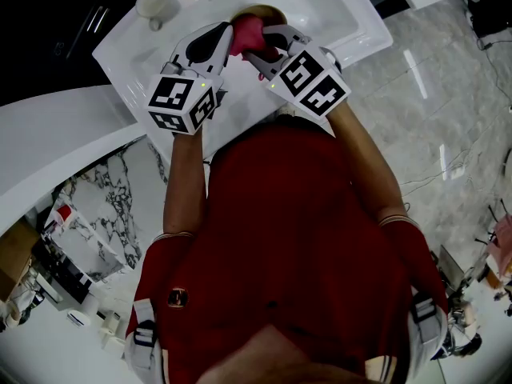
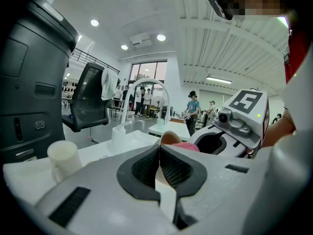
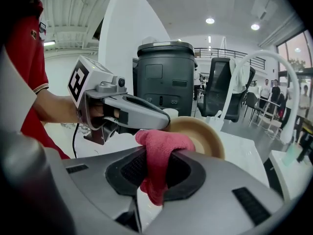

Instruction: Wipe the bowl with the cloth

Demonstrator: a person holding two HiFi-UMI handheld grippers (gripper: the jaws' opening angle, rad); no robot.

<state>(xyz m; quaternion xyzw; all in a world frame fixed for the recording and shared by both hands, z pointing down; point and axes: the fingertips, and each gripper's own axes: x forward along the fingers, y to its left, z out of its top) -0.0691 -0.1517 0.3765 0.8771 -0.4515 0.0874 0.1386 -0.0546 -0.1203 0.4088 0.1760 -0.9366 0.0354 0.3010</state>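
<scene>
Cloth (image 3: 166, 141), pinkish red, is bunched and clenched between the jaws of the right gripper (image 3: 157, 160), with a tail hanging below the pads. Just beyond it is the tan bowl (image 3: 208, 133), tipped on edge with its hollow facing the cloth. The left gripper (image 2: 159, 153) has its jaws clamped on the bowl's rim, a pale strip of wall showing between the pads. Both are held over the white sink (image 1: 320, 14).

To wipe well, I would press the cloth's folded front into the hollow and sweep in arcs from the middle out to the rim. The right jaws should stay clear of the left ones. The rim grip needs to be firm, since a thin edge may twist under pressure.

Farther off, a white mug (image 2: 63, 158) stands on the ledge and a curved tap (image 2: 151, 81) rises behind.

No brand or label reads anywhere. The gripper cubes bear only black-and-white square patterns.
</scene>
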